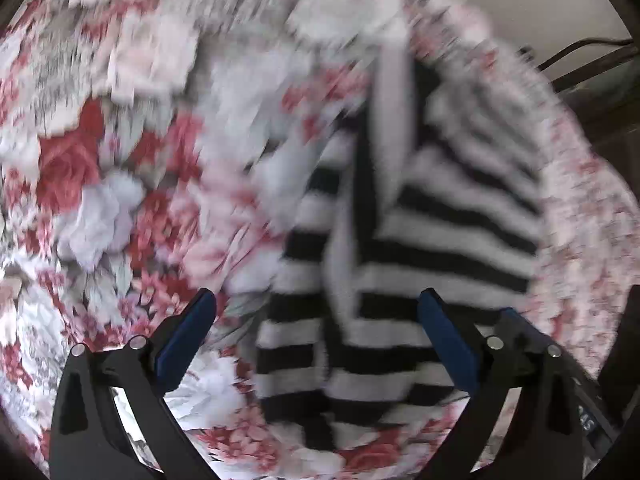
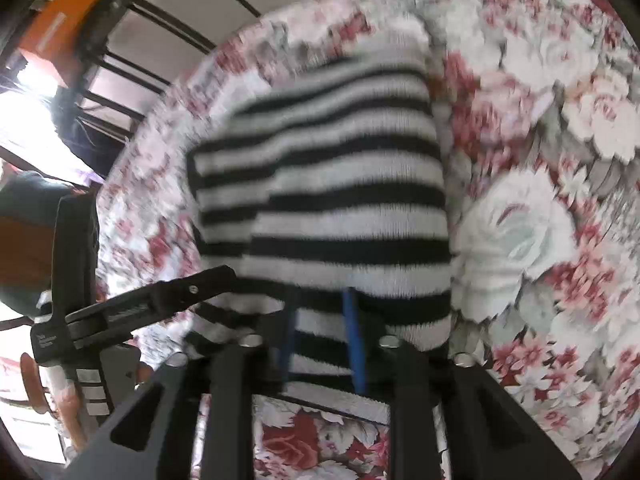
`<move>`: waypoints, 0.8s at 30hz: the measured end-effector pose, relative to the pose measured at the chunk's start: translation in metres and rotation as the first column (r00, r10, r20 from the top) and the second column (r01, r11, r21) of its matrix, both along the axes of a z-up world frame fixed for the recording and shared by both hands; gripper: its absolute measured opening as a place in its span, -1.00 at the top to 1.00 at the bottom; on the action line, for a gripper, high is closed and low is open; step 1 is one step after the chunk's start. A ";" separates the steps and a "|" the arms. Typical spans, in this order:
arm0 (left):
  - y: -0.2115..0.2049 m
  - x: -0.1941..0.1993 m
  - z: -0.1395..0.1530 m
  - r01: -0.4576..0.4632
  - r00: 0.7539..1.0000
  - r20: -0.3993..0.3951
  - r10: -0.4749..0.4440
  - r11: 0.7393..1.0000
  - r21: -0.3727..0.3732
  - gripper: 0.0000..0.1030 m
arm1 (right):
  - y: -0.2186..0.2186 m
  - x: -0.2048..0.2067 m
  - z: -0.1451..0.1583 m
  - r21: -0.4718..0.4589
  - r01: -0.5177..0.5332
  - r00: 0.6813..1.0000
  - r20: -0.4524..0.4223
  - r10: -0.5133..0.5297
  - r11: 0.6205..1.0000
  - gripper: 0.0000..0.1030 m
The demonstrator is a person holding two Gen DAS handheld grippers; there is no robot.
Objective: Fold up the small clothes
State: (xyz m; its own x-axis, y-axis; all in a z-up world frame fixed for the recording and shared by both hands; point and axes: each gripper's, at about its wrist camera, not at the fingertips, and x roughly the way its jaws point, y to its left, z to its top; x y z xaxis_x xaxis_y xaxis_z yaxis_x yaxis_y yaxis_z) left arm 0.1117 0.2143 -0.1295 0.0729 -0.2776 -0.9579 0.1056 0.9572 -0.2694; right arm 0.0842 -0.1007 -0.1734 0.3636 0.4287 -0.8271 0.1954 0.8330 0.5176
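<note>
A small black-and-white striped knit garment lies on a floral bedsheet; the left wrist view is blurred by motion. My left gripper is open with its blue pads wide apart, just above the garment's near part and holding nothing. In the right wrist view the same striped garment is lifted and draped in front of the camera. My right gripper is shut on its lower edge, with the cloth pinched between the blue pads. My left gripper also shows in the right wrist view at the left, beside the garment.
The floral sheet covers the whole bed surface. A dark metal bed frame and an orange box stand beyond the bed's edge. A dark cable and furniture show at the upper right past the bed's edge.
</note>
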 end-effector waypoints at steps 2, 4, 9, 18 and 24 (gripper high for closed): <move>0.006 0.003 0.011 -0.010 1.000 0.023 0.012 0.996 -0.087 -0.91 | -0.012 -0.003 0.016 0.000 0.043 0.997 0.059 -0.042 0.999 0.01; 0.008 0.007 0.008 -0.010 1.000 0.024 0.013 0.995 -0.104 -0.91 | -0.027 -0.005 0.024 0.015 0.080 0.993 0.091 -0.081 0.997 -0.12; 0.003 0.007 -0.015 0.007 1.000 -0.019 -0.010 0.989 -0.151 -0.91 | -0.058 -0.008 0.010 0.055 0.129 0.989 0.069 -0.133 0.990 -0.21; -0.033 0.005 -0.036 0.083 0.996 -0.023 -0.087 0.987 -0.136 -0.92 | -0.074 -0.013 -0.036 0.176 0.151 0.988 -0.014 -0.151 0.973 -0.24; -0.025 0.007 -0.044 0.077 0.996 -0.024 -0.082 0.984 -0.158 -0.92 | -0.056 -0.002 -0.061 0.233 0.108 0.994 -0.008 -0.109 0.966 -0.36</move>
State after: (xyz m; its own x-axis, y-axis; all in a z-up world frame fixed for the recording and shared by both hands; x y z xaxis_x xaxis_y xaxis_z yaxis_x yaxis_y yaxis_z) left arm 0.1188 0.1889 -0.1738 0.0161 -0.4282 -0.9036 0.1688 0.8919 -0.4196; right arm 0.0817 -0.1568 -0.2344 0.4222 0.5671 -0.7073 0.2753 0.6632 0.6960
